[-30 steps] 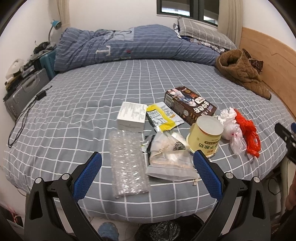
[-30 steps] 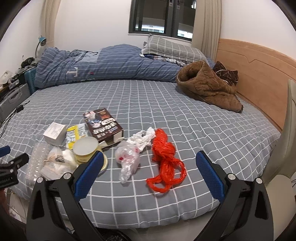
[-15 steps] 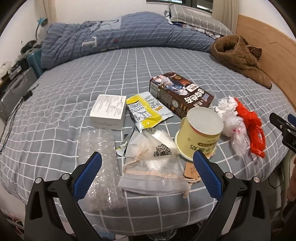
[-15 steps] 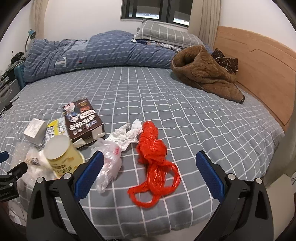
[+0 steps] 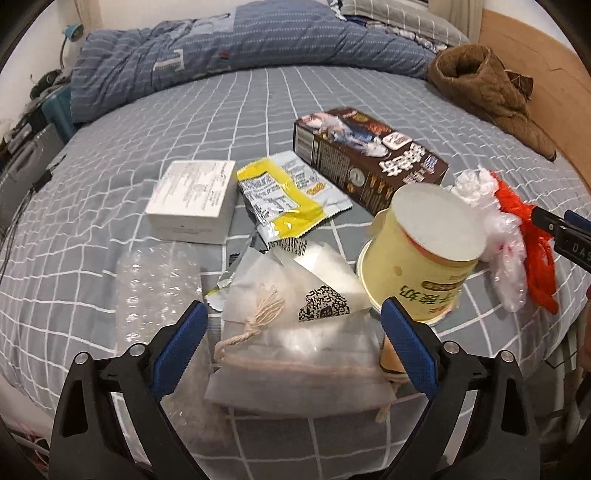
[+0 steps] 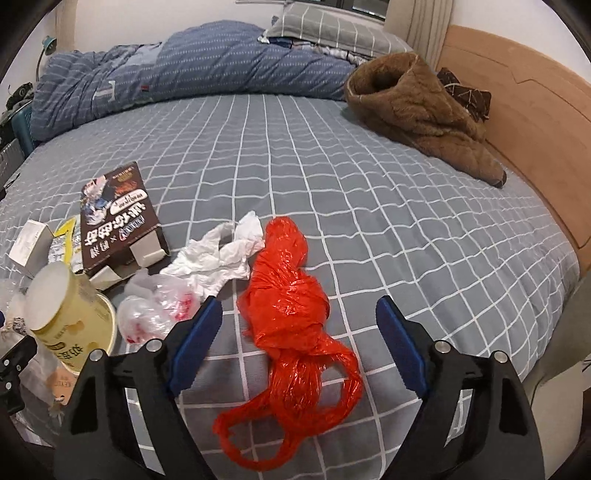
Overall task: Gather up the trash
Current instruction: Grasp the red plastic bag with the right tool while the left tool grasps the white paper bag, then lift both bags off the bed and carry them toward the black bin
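Note:
Trash lies on a grey checked bed. In the left wrist view my left gripper (image 5: 291,332) hangs over a translucent drawstring pouch (image 5: 295,354); its jaws are closing with the pouch between them, pads clear of it. Around it lie bubble wrap (image 5: 155,291), a white box (image 5: 192,195), a yellow wrapper (image 5: 288,199), a brown carton (image 5: 369,155) and a yellow paper cup (image 5: 421,254). In the right wrist view my right gripper (image 6: 299,339) straddles a crumpled red plastic bag (image 6: 291,314), jaws closing, not pressing on it. White tissue (image 6: 218,254) and a clear bag (image 6: 155,310) lie to its left.
A folded blue duvet (image 6: 184,74) and a pillow (image 6: 332,26) fill the far side of the bed. A brown fleece garment (image 6: 417,110) lies by the wooden headboard (image 6: 535,122). Cases and cables (image 5: 22,147) stand off the bed's left edge.
Both grippers have come down and forward onto the trash. The pouch now lies between the left jaws and the red bag between the right ones. Both pairs of jaws have narrowed a little.

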Demonstrator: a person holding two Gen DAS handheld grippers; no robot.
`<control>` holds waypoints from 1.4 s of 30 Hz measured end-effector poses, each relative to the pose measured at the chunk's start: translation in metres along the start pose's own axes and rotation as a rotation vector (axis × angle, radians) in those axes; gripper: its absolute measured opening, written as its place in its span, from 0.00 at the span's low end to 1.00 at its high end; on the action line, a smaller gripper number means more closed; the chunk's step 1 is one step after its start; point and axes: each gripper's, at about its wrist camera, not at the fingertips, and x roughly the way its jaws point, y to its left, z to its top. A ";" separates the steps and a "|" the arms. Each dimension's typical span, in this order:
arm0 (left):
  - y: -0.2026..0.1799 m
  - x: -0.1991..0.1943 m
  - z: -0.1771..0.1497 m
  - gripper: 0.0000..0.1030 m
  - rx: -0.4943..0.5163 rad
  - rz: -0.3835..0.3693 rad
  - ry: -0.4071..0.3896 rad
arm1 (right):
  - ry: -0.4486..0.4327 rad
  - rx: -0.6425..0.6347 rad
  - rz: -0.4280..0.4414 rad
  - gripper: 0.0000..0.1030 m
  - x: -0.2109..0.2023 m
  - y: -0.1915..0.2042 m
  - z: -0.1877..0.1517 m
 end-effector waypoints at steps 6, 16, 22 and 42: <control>-0.005 0.019 0.001 0.84 0.019 0.002 0.037 | 0.036 0.002 0.014 0.66 0.015 -0.002 0.000; -0.005 0.025 0.000 0.67 0.018 0.006 0.039 | 0.084 -0.008 0.045 0.42 0.030 0.002 -0.002; -0.004 0.023 0.000 0.63 0.012 0.001 0.037 | 0.082 0.022 0.058 0.38 0.027 -0.003 -0.001; 0.011 -0.024 0.015 0.61 -0.021 -0.014 -0.063 | -0.031 0.027 0.036 0.38 -0.024 -0.006 0.014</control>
